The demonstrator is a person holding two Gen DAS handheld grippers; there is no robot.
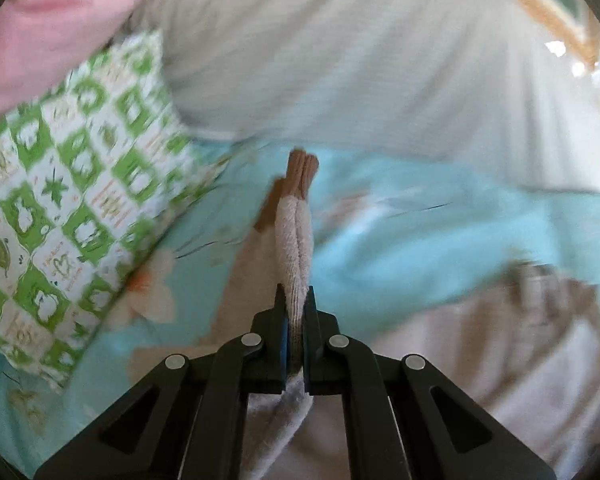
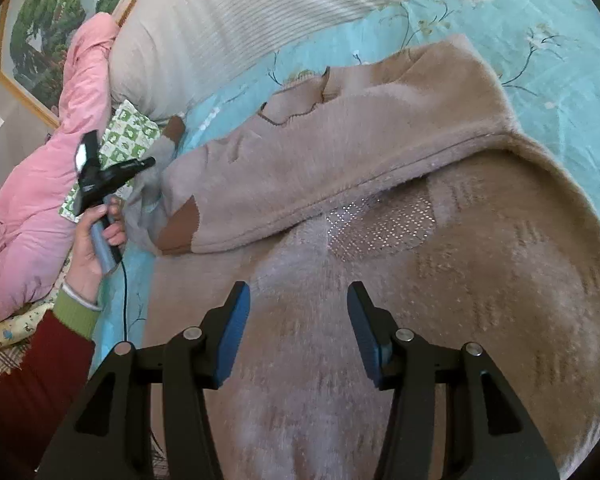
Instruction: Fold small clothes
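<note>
A small fuzzy beige sweater (image 2: 380, 184) lies on the turquoise floral bedsheet (image 2: 500, 20). One sleeve with a brown cuff (image 2: 180, 228) is folded across its front. My left gripper (image 1: 295, 300) is shut on the other sleeve (image 1: 296, 240), whose brown cuff (image 1: 302, 170) sticks out past the fingertips. In the right wrist view the left gripper (image 2: 148, 162) holds that sleeve at the sweater's left side. My right gripper (image 2: 298, 292) is open and empty, just above the sweater's lower body.
A green-and-white patterned pillow (image 1: 60, 200) and a pink quilt (image 2: 28, 208) lie at the left. A large white striped pillow (image 2: 228, 20) sits behind. A framed picture (image 2: 52, 20) hangs on the wall.
</note>
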